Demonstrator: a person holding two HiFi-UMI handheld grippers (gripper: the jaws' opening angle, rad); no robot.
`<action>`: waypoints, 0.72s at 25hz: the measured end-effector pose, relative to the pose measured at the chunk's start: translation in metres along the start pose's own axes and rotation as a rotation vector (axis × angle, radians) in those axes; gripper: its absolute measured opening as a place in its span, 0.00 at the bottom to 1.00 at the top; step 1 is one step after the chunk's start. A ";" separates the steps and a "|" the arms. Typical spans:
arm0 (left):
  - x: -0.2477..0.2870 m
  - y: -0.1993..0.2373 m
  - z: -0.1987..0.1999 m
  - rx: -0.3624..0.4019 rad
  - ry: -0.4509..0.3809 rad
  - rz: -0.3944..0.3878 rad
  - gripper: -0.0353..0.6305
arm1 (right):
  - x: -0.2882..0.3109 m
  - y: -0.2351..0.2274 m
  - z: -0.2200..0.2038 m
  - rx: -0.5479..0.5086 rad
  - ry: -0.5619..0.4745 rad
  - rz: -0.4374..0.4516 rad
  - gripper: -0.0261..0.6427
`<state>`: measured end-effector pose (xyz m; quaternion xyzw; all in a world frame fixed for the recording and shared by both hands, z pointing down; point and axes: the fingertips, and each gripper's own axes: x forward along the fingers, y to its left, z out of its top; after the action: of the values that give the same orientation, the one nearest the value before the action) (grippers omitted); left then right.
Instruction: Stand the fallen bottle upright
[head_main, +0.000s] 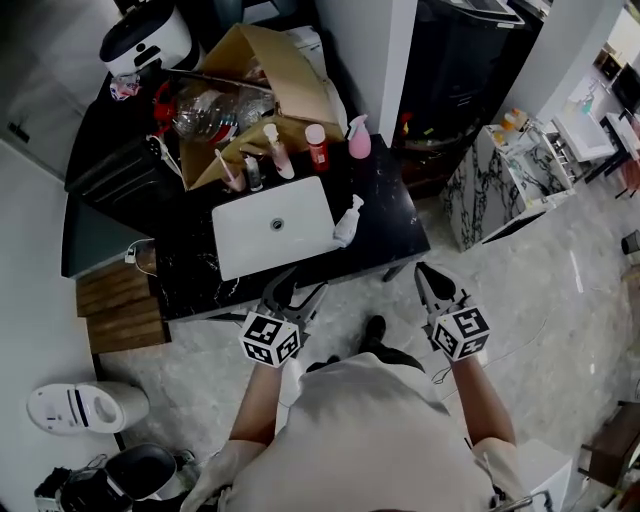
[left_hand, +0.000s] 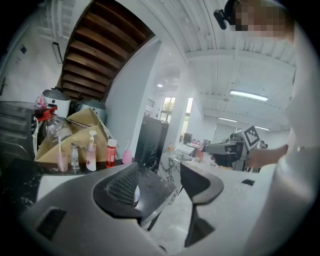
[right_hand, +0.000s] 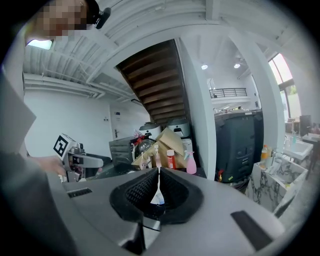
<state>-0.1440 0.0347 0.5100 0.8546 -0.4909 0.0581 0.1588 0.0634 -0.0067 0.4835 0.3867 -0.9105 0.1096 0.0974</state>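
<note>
A white spray bottle (head_main: 348, 221) lies tipped over on the black counter (head_main: 390, 225), leaning on the right rim of a white basin (head_main: 240, 245). My left gripper (head_main: 298, 290) is in front of the counter's near edge, below the basin. Its jaws stand apart with nothing between them, as the left gripper view (left_hand: 160, 185) shows. My right gripper (head_main: 428, 275) hovers off the counter's front right corner, to the right of the bottle and short of it. In the right gripper view (right_hand: 159, 172) its jaws meet, with only a thin slit between them and nothing held.
Behind the basin stand a pink spray bottle (head_main: 359, 137), a red bottle (head_main: 317, 146) and a pump bottle (head_main: 277, 150), in front of an open cardboard box (head_main: 270, 70). A marble-patterned cabinet (head_main: 500, 185) is to the right, and wooden steps (head_main: 118, 305) to the left.
</note>
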 end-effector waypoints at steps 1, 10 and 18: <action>0.008 0.002 0.003 0.000 0.002 0.005 0.46 | 0.006 -0.007 0.002 0.002 0.002 0.007 0.09; 0.064 0.024 0.008 -0.022 0.036 0.065 0.46 | 0.056 -0.061 0.007 0.013 0.029 0.075 0.09; 0.110 0.035 0.011 -0.034 0.065 0.133 0.46 | 0.088 -0.109 0.004 0.023 0.060 0.142 0.09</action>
<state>-0.1184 -0.0759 0.5353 0.8150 -0.5421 0.0879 0.1849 0.0817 -0.1418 0.5159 0.3188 -0.9309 0.1383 0.1122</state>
